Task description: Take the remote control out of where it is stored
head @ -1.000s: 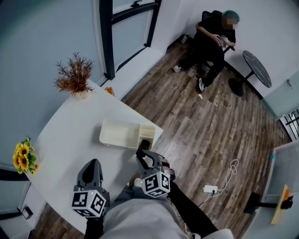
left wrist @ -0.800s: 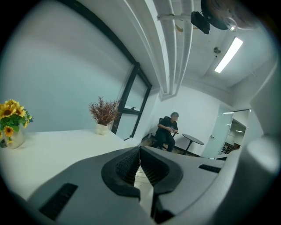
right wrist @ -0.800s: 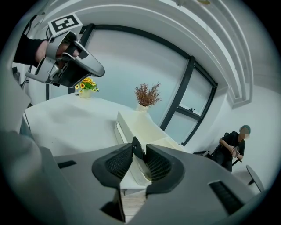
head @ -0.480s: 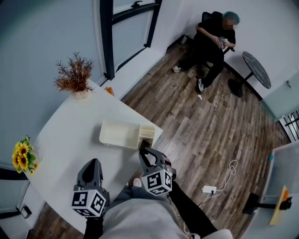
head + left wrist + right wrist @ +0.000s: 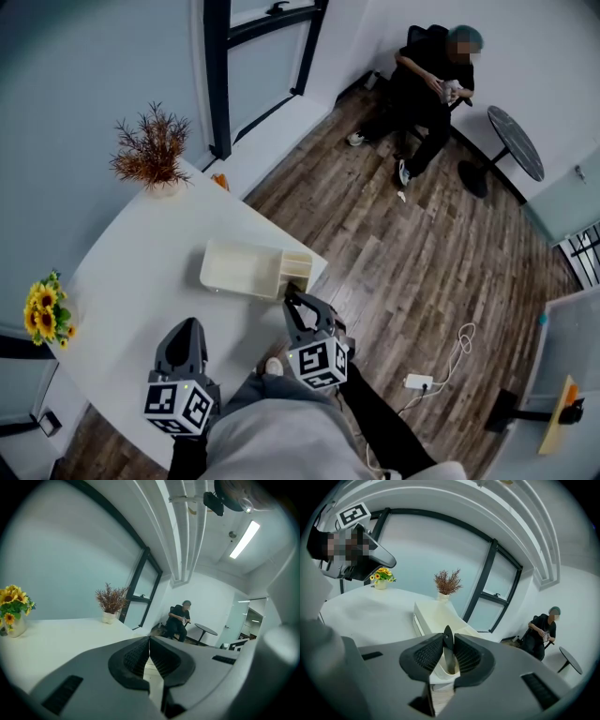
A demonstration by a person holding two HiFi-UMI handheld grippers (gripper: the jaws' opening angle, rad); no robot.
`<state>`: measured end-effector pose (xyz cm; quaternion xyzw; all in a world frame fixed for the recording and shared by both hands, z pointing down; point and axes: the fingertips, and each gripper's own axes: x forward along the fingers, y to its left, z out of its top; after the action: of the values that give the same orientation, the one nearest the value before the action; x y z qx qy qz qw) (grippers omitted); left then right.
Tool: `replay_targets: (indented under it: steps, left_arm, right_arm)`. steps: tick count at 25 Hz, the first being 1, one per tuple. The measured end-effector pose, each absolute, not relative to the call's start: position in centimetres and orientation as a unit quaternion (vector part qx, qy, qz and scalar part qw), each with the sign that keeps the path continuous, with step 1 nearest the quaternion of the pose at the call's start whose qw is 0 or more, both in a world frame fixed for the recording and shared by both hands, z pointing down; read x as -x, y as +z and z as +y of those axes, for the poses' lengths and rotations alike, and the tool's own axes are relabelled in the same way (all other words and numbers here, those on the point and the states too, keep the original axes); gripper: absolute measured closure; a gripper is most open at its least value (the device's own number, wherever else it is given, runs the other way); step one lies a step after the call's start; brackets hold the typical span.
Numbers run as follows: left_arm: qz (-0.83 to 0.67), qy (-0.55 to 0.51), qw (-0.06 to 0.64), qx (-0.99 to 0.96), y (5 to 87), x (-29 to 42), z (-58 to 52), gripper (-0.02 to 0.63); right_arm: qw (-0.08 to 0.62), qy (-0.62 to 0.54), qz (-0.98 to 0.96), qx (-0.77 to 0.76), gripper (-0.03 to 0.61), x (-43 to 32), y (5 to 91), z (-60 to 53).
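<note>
there, right gripper view: black remote control (image 5: 448,654) stood on edge in small end compartment of white storage box (image 5: 427,615). right gripper (image 5: 448,638) jaws were closing on it, pads against both its faces. head view hid remote control behind right gripper (image 5: 298,309), but showed storage box (image 5: 239,267) lying near edge of white table (image 5: 131,281). left gripper view: left gripper (image 5: 149,641) jaws pressed together, nothing between. head view placed left gripper (image 5: 184,339) above table, well apart from storage box.
</note>
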<state>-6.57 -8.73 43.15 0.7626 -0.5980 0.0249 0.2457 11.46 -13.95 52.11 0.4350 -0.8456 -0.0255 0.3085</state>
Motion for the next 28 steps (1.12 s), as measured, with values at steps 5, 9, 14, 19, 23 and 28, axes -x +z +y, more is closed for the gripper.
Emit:
replay_targets:
  steps: [5,9,14,19,23,28]
  left_arm:
    - [-0.599,0.025,0.245,-0.762,43.1,6.6,-8.8,0.604]
    - [-0.597,0.025,0.246,-0.763,43.2,6.4,-8.8,0.604]
    - [-0.597,0.025,0.246,-0.763,43.2,6.5,-8.8,0.604]
    - [-0.598,0.026,0.246,-0.763,43.2,6.6,-8.8,0.604]
    - [-0.594,0.027,0.245,-0.766,43.2,6.3,-8.8,0.604]
    - [-0.588,0.028,0.241,-0.771,42.9,5.9,-8.9,0.604]
  right_arm:
    - [0.294,-0.018,-0.844,-0.448,0.505,-11.6,51.5,-14.5]
    - [0.290,-0.013,-0.845,-0.449,0.506,-11.7,51.2,-14.7]
    - [0.279,0.002,-0.845,-0.456,0.506,-12.0,51.2,-14.9]
    - [0.274,0.000,-0.845,-0.460,0.506,-12.0,50.6,-15.2]
    - [0.271,0.005,-0.843,-0.464,0.508,-12.1,50.1,-15.3]
    - [0.263,0.013,-0.843,-0.470,0.508,-12.4,49.8,-15.4]
